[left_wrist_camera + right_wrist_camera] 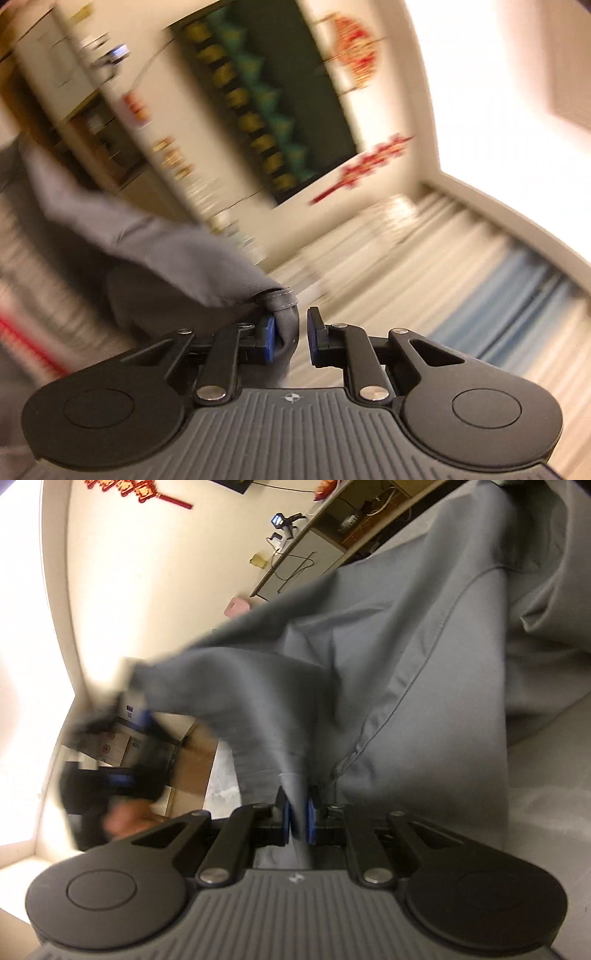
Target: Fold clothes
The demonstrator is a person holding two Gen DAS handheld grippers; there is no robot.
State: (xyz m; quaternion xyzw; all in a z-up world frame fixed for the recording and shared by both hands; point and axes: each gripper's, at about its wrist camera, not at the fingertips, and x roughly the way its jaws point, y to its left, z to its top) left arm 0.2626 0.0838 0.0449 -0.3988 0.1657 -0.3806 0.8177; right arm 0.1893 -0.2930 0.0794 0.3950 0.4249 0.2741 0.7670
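Note:
A grey garment (pixel 424 657) hangs lifted in the air between both grippers. My right gripper (pixel 298 818) is shut on a bunched edge of it. In the left wrist view, a hemmed corner of the grey garment (pixel 184 266) lies against the left pad of my left gripper (pixel 291 338); a narrow gap shows between the cloth and the right pad. The left gripper also shows, blurred, at the left of the right wrist view (pixel 122 760), by the garment's far corner.
A light surface (pixel 546 830) lies under the garment. Behind stand a cream wall (pixel 147 572) with red hanging ornaments (pixel 147 491), a desk with cables and small devices (pixel 291 531), and cardboard boxes (pixel 122 738). The left wrist view is motion-blurred.

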